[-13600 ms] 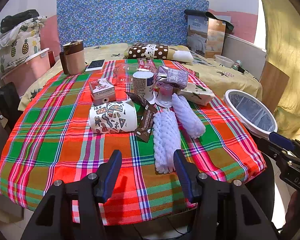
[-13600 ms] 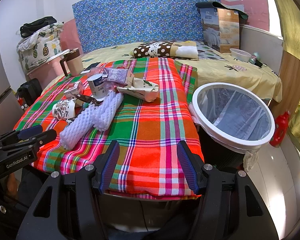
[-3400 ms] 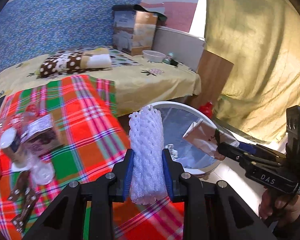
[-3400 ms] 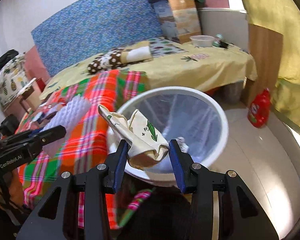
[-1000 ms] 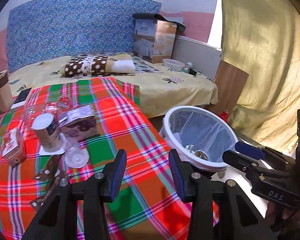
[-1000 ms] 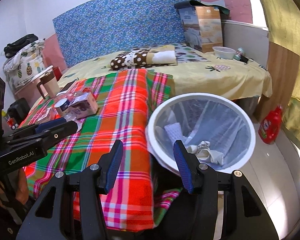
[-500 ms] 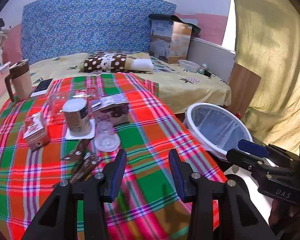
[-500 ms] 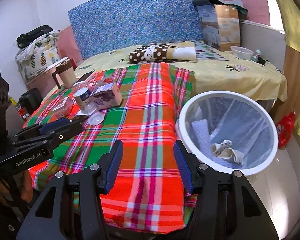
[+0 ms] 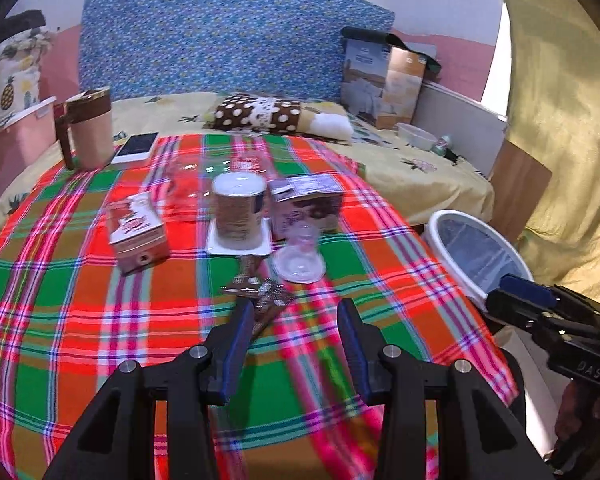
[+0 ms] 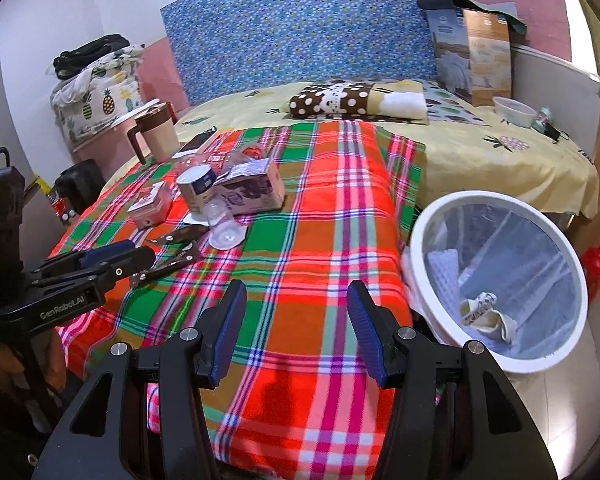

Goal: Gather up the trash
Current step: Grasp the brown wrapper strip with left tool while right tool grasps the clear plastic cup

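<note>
Trash lies on the plaid cloth [image 9: 80, 304]: a brown wrapper [image 9: 260, 294], a clear plastic cup [image 9: 299, 258] on its side, a paper cup [image 9: 238, 208] on a white card, a purple carton [image 9: 306, 202] and a small pink box [image 9: 138, 232]. My left gripper [image 9: 296, 320] is open and empty just short of the wrapper. My right gripper [image 10: 296, 312] is open and empty over the cloth's near edge. The white-rimmed bin [image 10: 496, 280] holds a foam net and a crumpled wrapper [image 10: 484, 314]; it also shows in the left wrist view [image 9: 476, 252].
A brown mug [image 9: 86, 132] and a phone [image 9: 136, 146] sit at the cloth's far left. A bed with a dotted pillow [image 9: 260, 116] lies behind. A cardboard box [image 9: 384, 80] and a small bowl [image 9: 414, 134] are at the back right. A red bottle [image 10: 598, 260] stands beyond the bin.
Both grippers have swung left from the bin toward the trash on the cloth. The left gripper has come closer to the brown wrapper. Both stay open and empty.
</note>
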`<action>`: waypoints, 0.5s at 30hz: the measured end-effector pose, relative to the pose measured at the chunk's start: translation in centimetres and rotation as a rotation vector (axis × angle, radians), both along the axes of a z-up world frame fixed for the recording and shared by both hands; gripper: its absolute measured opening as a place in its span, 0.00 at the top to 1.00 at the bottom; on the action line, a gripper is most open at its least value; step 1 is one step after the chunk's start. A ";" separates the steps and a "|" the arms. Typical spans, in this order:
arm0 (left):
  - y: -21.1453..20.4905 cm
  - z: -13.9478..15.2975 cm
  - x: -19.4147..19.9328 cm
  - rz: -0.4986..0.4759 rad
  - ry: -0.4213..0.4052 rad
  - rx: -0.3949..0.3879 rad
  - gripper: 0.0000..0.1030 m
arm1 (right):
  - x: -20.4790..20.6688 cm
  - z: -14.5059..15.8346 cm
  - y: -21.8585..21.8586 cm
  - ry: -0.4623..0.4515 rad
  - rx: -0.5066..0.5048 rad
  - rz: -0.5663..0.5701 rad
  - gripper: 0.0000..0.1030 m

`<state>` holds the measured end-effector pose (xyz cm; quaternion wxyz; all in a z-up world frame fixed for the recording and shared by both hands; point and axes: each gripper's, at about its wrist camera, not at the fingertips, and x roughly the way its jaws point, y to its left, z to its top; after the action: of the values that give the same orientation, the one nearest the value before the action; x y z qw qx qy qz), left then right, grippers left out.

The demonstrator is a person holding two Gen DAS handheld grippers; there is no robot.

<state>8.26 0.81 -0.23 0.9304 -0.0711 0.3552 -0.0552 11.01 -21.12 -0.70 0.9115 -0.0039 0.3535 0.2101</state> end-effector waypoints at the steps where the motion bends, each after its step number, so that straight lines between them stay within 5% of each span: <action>1: 0.2 -0.1 0.1 0.007 0.001 0.006 0.58 | 0.1 0.0 0.2 0.000 -0.001 0.004 0.47; 15: 3.5 -1.3 3.1 0.040 0.047 -0.027 0.58 | 1.3 -0.1 2.2 0.020 -0.015 0.044 0.47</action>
<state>11.34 4.28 -1.50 0.9218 -0.0918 0.3747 -0.0396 12.26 -18.91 -0.75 0.9031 -0.0163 0.3640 0.2274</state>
